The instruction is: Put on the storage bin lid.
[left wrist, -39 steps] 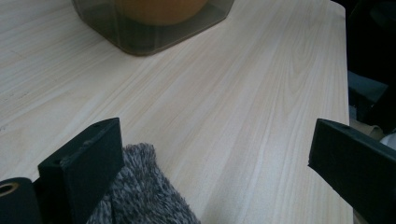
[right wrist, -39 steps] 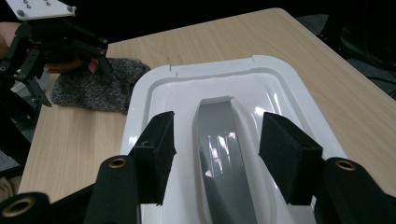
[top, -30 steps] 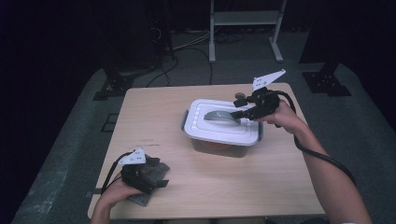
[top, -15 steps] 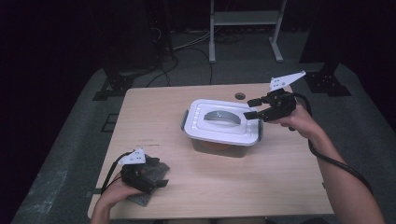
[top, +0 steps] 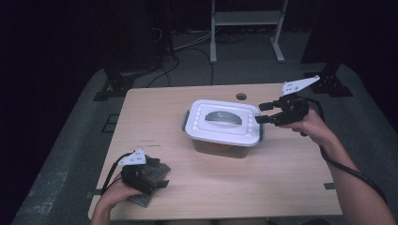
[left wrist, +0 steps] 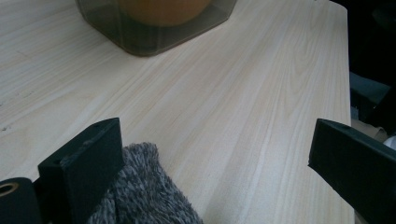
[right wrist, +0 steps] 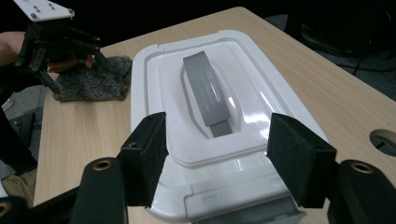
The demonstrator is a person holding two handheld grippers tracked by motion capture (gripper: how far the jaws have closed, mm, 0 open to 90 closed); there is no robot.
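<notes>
Just slid my right gripper [top: 264, 112] off the white plastic lidded box [top: 221, 123], jaws opening empty, left gripper [top: 149, 177] open over the grey fuzzy cloth [left wrist: 140, 196].

The room was dim and the surroundings fell to near black, while the table [top: 291, 187] stood evenly lit from above. Glare shone on the white lid [right wrist: 233, 172] in the right gripper view. Shadows were soft. Nearby jaws looked slightly blurred.
</notes>
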